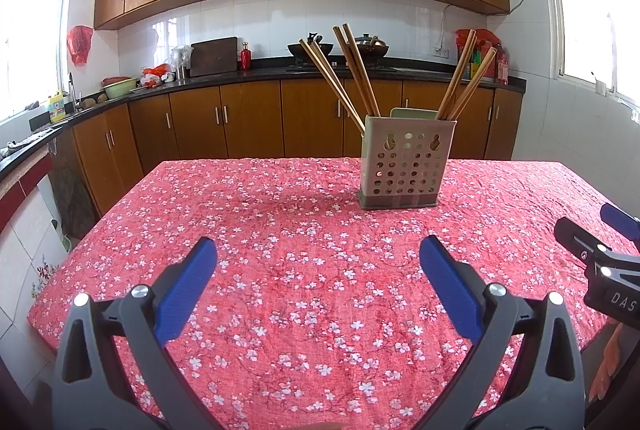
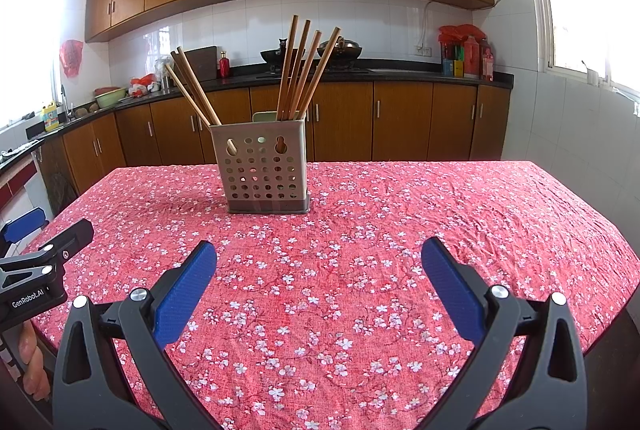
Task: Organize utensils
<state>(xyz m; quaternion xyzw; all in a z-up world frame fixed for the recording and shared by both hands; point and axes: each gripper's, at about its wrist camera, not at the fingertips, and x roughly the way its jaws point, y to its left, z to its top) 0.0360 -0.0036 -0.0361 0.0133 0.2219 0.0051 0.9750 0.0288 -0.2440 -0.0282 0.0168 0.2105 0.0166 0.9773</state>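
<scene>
A grey perforated utensil holder (image 1: 403, 166) (image 2: 265, 170) stands upright on the red flowered tablecloth, toward the far side. Several wooden chopsticks (image 1: 356, 70) (image 2: 300, 66) lean out of it in separate bunches. My left gripper (image 1: 318, 254) hovers open over the near part of the table, well short of the holder, with nothing between its blue pads. My right gripper (image 2: 319, 254) is likewise open and holds nothing, with the holder ahead and to its left. Each gripper shows at the edge of the other's view: the right gripper body (image 1: 600, 262) and the left gripper body (image 2: 40, 266).
The table (image 1: 280, 310) (image 2: 400, 270) carries only the holder. Behind it runs a dark kitchen counter (image 1: 280, 72) with woks, bottles and a cutting board, over wooden cabinets. A person's fingers (image 2: 34, 362) grip the left tool's handle.
</scene>
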